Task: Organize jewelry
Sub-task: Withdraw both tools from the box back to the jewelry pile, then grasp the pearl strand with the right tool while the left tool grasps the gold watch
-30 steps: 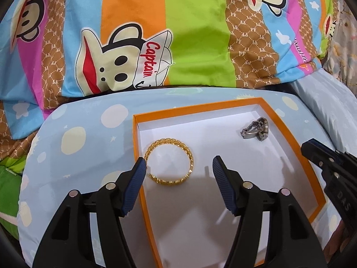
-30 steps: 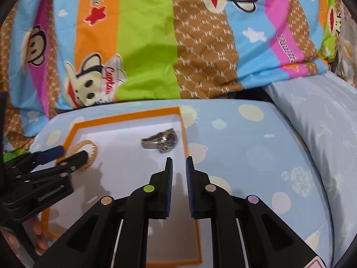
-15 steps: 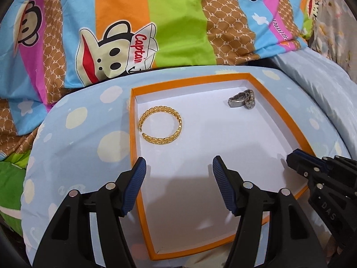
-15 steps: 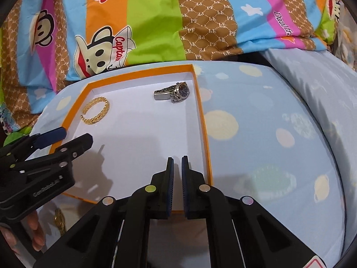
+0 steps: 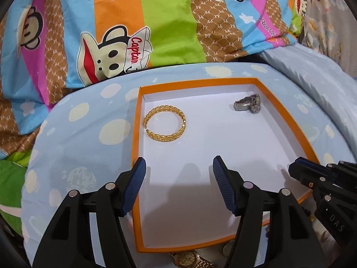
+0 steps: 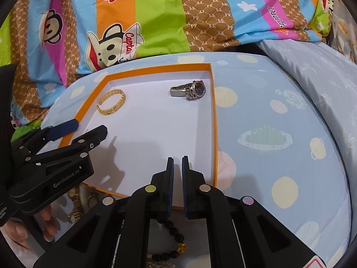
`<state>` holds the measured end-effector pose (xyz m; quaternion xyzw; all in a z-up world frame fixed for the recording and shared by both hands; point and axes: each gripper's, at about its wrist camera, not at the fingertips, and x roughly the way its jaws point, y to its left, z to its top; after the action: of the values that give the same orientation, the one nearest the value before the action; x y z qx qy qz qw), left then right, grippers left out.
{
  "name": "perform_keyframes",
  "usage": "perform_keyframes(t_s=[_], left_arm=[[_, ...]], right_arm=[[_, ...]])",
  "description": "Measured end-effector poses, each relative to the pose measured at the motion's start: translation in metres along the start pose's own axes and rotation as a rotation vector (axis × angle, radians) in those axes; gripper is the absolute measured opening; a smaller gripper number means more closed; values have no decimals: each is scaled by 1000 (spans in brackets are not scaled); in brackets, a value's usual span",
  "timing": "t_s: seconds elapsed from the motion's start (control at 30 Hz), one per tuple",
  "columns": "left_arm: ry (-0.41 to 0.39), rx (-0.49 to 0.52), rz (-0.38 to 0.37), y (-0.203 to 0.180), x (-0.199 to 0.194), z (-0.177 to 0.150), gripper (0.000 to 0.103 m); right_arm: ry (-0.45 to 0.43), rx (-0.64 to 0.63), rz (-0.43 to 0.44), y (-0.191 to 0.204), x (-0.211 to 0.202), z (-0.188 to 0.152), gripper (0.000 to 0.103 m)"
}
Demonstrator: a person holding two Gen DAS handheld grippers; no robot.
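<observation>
A shallow orange-rimmed box (image 5: 136,138) with a white floor lies on a blue spotted cushion; it also shows in the right wrist view (image 6: 214,120). Inside it are a gold bangle (image 5: 165,124) (image 6: 111,102) at the far left and a silver watch (image 5: 248,103) (image 6: 189,90) at the far right. My left gripper (image 5: 177,168) is open and empty above the box's near left part. My right gripper (image 6: 176,163) is shut and empty above the box's near right edge. A gold watch (image 5: 189,258) and a dark bead bracelet (image 6: 176,241) lie in front of the box.
A colourful cartoon-monkey blanket (image 5: 125,29) is heaped behind the cushion. A pale blue pillow (image 6: 316,71) lies to the right. More gold jewelry (image 6: 75,203) lies by the box's near left corner, partly hidden by my left gripper (image 6: 89,131).
Both grippers have drawn back toward the box's near edge. The bangle and the silver watch stayed in the box. Jewelry in front of the box has come into view.
</observation>
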<state>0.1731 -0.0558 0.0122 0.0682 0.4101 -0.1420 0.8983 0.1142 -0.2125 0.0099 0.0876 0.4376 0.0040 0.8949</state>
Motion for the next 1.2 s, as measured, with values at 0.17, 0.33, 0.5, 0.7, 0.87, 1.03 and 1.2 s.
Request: perform_keyframes(t_s=[0.17,0.33,0.5,0.7,0.87,1.03,1.2], left_arm=[[-62,-82,-41,21,-37,-3,67],[-83,-144,-49,46,-71,-28,73],[-5,-179,-39,58,-74,-67,73],[36,-147,-52,47,-84,-93,73],[55,-117,-74,32,-86,-104,73],[63,-114,-90,26,-83,-105,73],[69,-123,-97,26,-80,-103,73]], right_arm=[[-86,-37,45,-7,-47,-10,15],[-62,-146,83,-7,-72,-53,40],[-21,-267,101,6,-70,-87,50],[1,-365,92,16,-57,-92,61],[28,-353,129,15,-47,-87,61],[49,-329,160,15,-41,-84,51],[58,-283,195,15,-48,-91,21]])
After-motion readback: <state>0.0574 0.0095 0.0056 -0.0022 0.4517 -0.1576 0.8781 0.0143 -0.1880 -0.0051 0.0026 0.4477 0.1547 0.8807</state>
